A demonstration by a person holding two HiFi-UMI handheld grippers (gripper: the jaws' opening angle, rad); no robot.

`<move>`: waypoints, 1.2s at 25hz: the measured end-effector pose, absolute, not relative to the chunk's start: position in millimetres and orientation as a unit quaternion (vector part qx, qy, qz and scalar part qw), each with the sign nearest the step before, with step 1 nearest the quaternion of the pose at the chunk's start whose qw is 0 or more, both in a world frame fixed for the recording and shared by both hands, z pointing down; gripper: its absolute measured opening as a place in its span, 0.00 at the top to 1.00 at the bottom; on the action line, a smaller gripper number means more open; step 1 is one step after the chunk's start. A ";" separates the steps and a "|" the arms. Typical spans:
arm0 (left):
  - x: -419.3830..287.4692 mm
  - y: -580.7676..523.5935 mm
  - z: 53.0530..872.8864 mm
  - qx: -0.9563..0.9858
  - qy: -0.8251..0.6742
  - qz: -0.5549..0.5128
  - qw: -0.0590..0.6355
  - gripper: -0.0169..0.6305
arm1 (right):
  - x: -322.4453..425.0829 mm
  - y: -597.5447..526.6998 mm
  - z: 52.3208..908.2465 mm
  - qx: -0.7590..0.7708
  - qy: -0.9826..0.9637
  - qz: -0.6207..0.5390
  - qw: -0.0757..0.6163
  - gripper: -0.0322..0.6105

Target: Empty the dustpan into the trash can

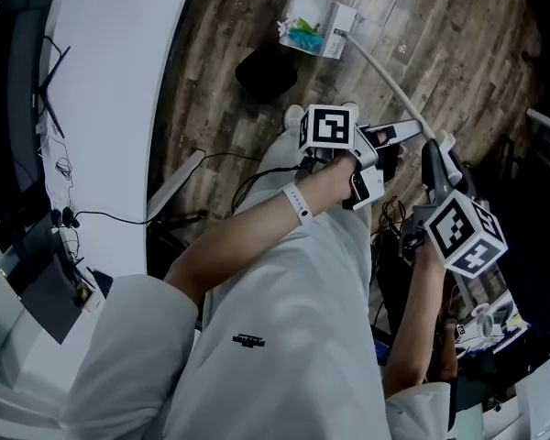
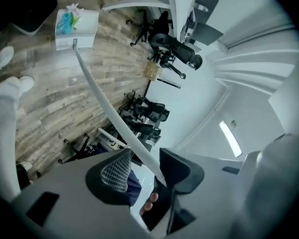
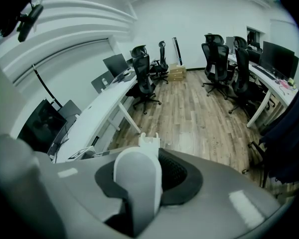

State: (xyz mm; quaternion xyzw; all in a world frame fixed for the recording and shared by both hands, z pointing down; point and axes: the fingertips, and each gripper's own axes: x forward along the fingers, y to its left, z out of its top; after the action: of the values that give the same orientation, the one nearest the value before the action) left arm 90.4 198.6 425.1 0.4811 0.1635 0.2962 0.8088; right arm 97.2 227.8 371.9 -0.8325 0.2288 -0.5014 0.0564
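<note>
Head view: dustpan [image 1: 313, 24], blue-green litter [image 1: 304, 35] inside, lies beside the black trash can [image 1: 266, 70], not yet emptied; right tongs [image 3: 149, 176] clamp its long handle [image 1: 390, 85], left tongs [image 2: 147, 168] stand open around that handle, tipping remains ahead.

Out beyond the person's shoes [image 1: 293, 115] is the dustpan [image 1: 313, 24], with the trash can [image 1: 266, 71] just beside it, on the desk side and a little nearer the feet. From the dustpan the handle [image 1: 390, 81] runs back toward the person. It passes between the parted jaws of the left gripper [image 2: 148, 158] and ends in the right gripper [image 3: 149, 176], which clamps its tip. The desk [image 1: 110, 90] runs along the person's left, with cables [image 1: 222, 157] on the floor [image 1: 422, 26] between it and the legs [image 1: 293, 282].
</note>
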 end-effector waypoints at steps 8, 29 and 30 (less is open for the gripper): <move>92.6 215.7 430.9 0.424 0.144 0.298 0.843 0.73 | 86.0 231.4 364.7 -0.830 0.254 -0.494 0.050 0.77; 82.9 187.9 401.2 0.386 0.099 0.227 0.889 0.79 | 70.2 202.5 332.7 -0.798 0.420 -0.426 -0.071 0.77; 81.8 185.1 399.5 0.385 0.098 0.220 0.891 0.79 | 68.3 199.4 330.9 -0.795 0.432 -0.419 -0.084 0.77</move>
State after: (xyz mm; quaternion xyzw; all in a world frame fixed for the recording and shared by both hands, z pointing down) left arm 81.8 185.1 399.5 0.3850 0.0984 0.2202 0.8909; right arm 68.3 199.4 330.9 -0.7945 0.4318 -0.4186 -0.0836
